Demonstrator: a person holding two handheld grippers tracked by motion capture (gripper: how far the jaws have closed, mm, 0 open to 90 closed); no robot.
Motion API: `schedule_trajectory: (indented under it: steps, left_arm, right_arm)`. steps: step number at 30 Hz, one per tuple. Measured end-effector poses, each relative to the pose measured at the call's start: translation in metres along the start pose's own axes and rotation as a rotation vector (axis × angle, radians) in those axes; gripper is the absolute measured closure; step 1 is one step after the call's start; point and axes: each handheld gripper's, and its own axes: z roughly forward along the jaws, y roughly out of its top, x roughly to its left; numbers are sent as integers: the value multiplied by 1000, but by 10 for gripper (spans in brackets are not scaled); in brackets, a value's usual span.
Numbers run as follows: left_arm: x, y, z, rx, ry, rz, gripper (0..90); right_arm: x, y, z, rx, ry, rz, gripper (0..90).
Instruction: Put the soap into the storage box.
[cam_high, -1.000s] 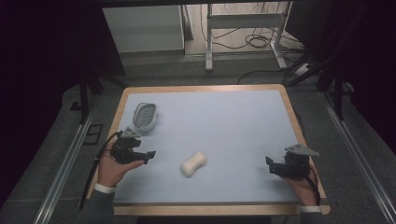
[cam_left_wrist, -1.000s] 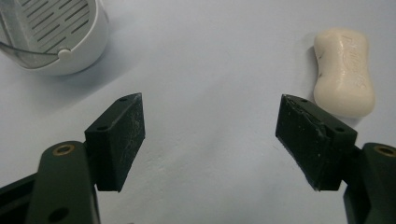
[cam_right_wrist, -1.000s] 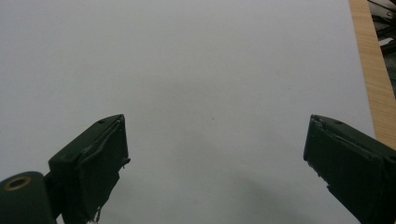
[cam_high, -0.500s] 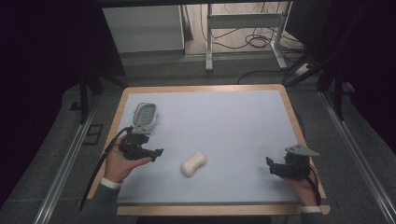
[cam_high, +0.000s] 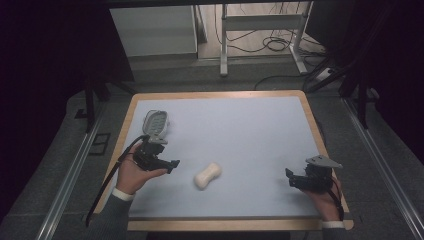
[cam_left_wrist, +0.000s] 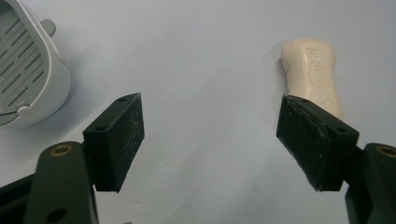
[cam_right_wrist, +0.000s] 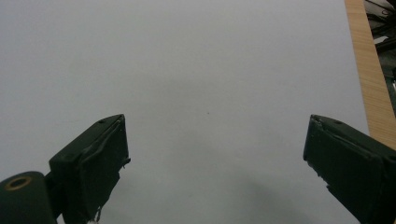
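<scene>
- One table (cam_high: 300, 107): a pale blue top with a wooden rim, seen from the high view.
- One bar of soap (cam_high: 208, 175), cream-coloured and pinched at the waist, lies flat on the blue top toward the person's side, a little left of the middle. Nothing touches it.
- One soap dish (cam_high: 155, 122), light grey with a slotted floor, stands left of the soap and farther from the person, well apart from it and close to the table's left rim.
- Two grippers, one in each hand.
- The left gripper (cam_high: 171, 164) sits just left of the soap, between the soap and the soap dish, and its tips point toward the soap without reaching it.
- In the left gripper view the left gripper (cam_left_wrist: 210, 135) has its jaws spread wide with bare blue top between them. The soap (cam_left_wrist: 312, 71) lies beyond the jaw at the right of that view, partly hidden behind that jaw's tip; the soap dish (cam_left_wrist: 25, 65) fills the upper left corner.
- The right gripper (cam_high: 291, 178) rests well to the right of the soap, near the table's right rim, carrying a grey three-cornered plate on top.
- In the right gripper view the right gripper (cam_right_wrist: 215, 158) is also spread wide and holds nothing, with blue top ahead of it and a strip of the wooden rim (cam_right_wrist: 364, 70) at the right edge.
- Two hands show in the high view, each with a dark sleeve and a white cuff.
</scene>
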Motion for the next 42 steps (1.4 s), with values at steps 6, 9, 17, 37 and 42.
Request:
schedule_trajectory:
  steps: [6, 9, 17, 37, 42]
  left_arm:
    - [-6, 6, 5, 15, 1, 12, 245]
    - [-11, 11, 9, 25, -6, 25, 241]
    - [-22, 21, 17, 30, -27, 42, 234]
    - [-46, 47, 36, 48, -60, 91, 228]
    - [-58, 50, 55, 87, -71, 103, 239]
  right_arm:
    - [1, 0, 0, -5, -7, -9, 64]
    - [0, 0, 0, -4, -6, -7, 64]
    - [2, -1, 1, 2, -9, -13, 64]
    - [6, 0, 6, 9, 2, -19, 64]
    - [5, 1, 5, 6, -7, -17, 66]
